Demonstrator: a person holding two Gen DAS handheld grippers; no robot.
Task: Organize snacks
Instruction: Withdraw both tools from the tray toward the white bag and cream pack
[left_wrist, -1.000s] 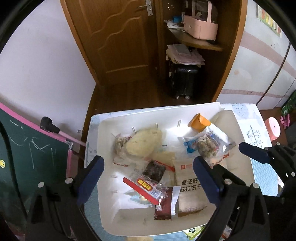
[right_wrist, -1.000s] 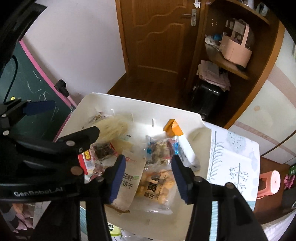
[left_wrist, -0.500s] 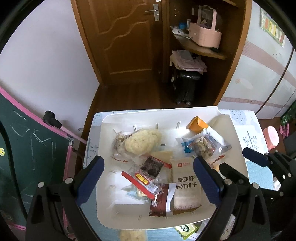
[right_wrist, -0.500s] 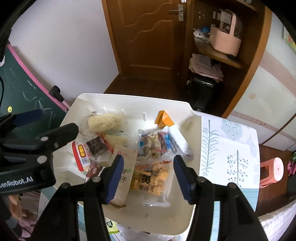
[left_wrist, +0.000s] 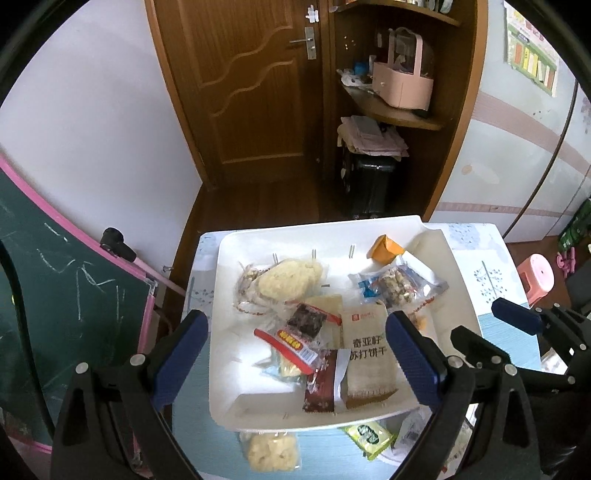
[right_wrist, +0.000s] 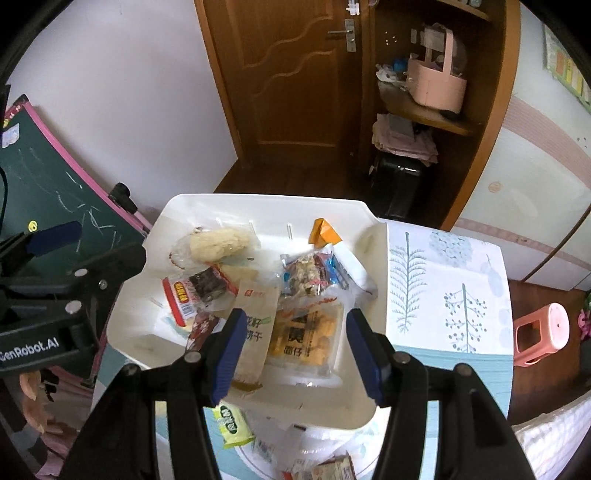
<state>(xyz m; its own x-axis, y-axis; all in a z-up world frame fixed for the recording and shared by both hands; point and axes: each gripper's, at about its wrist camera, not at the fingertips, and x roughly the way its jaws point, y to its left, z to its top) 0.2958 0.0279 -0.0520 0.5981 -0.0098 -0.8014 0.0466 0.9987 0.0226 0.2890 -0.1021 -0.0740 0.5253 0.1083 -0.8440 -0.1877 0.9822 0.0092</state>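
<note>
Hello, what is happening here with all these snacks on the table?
A person is sorting snacks with two hand-held tongs. Both the left tongs and the right tongs hang open above the white plastic tray, holding nothing. The tray holds a loose heap: a beige soda-cracker packet, a small orange carton and others. A green packet lies outside on the tree-patterned tablecloth.

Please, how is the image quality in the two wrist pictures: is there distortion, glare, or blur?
Left wrist view: strong fisheye bending with black corners; the white tray looks washed out, the snacks are fairly sharp. Right wrist view: same bending, the door frame curves; the clear yellow snack bag shows some glare, and the room is dim.
</note>
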